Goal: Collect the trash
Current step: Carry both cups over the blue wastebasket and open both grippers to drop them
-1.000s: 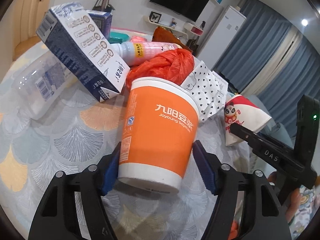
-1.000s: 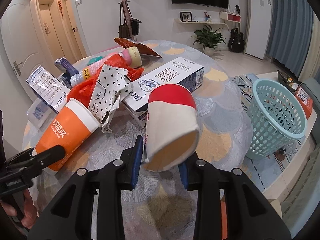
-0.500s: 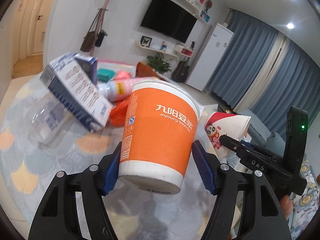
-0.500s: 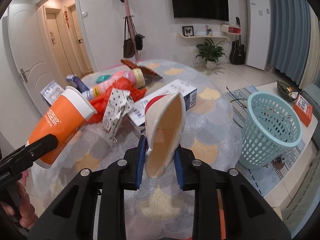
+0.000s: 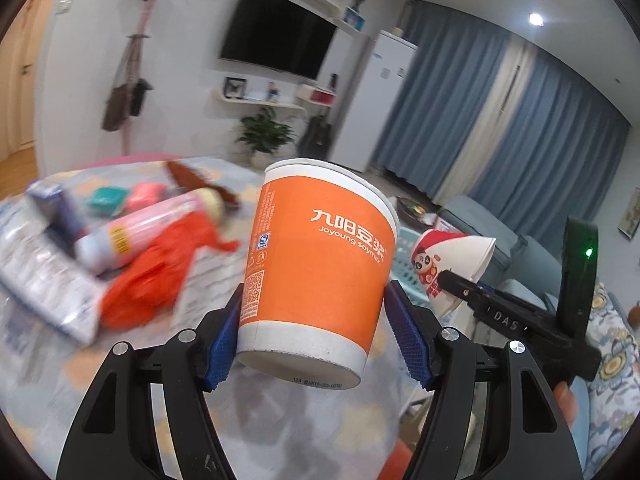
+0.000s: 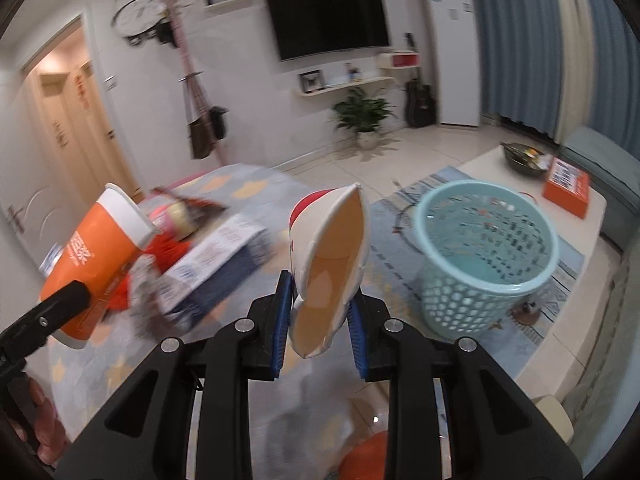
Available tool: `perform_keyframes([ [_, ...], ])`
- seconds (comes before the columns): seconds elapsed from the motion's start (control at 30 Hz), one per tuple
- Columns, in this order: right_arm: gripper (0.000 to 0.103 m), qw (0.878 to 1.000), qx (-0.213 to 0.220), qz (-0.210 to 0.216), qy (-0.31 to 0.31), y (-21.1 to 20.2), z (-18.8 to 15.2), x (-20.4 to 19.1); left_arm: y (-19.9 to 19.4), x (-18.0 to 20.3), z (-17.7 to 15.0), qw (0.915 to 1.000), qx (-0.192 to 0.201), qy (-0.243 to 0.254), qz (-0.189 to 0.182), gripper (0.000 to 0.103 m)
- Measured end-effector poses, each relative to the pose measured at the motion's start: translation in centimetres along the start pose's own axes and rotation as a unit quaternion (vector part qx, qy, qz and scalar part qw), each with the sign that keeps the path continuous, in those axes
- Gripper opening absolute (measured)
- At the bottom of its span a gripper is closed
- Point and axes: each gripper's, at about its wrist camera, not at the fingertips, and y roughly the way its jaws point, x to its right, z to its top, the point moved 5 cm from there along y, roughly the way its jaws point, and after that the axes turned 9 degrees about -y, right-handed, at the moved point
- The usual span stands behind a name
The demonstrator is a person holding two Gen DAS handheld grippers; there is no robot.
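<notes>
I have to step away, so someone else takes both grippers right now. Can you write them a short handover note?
Left gripper: shut on the upright orange paper soy-milk cup, lifted clear of the table.
Right gripper: shut on the red-and-white paper cup, squashed flat between the pads.
The pale-blue perforated plastic basket stands on the floor to the right, apparently empty.
Done: both cups picked up.
Left: drop both in the basket, then clear the table: orange plastic bag, pink bottle, blue-and-white cartons, smaller bits.

The soymilk cup (image 5: 316, 268) sits between the left gripper's (image 5: 316, 340) jaws, above the table (image 5: 48, 380). To its right, the squashed paper cup (image 6: 332, 264) sits in the right gripper (image 6: 318, 320). The laundry basket (image 6: 484, 256) stands on the floor right of the table.
</notes>
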Motion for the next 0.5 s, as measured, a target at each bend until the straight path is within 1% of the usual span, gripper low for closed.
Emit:
perform_keyframes([
  [0.13, 0.024, 0.999, -0.003, -0.044, 0.023, 1.1, 0.2, 4.7, 3.6, 2.9, 1.2, 0.9994, -0.018, 0.021, -0.020, 0.066],
  [0.27, 0.024, 0.995, -0.017, -0.086, 0.051, 3.0, 0.3, 9.7, 8.3, 6.3, 2.0, 0.9973, -0.046, 0.045, -0.037, 0.066],
  [0.37, 0.024, 0.991, -0.033, -0.102, 0.078, 4.5, 0.1, 13.0, 11.7, 8.5, 2.4, 0.9952, -0.064, 0.059, -0.044, 0.066],
  [0.5, 0.024, 0.984, -0.061, -0.121, 0.116, 6.5, -0.8, 17.4, 16.9, 11.2, 2.3, 0.9908, -0.102, 0.068, -0.057, 0.066],
])
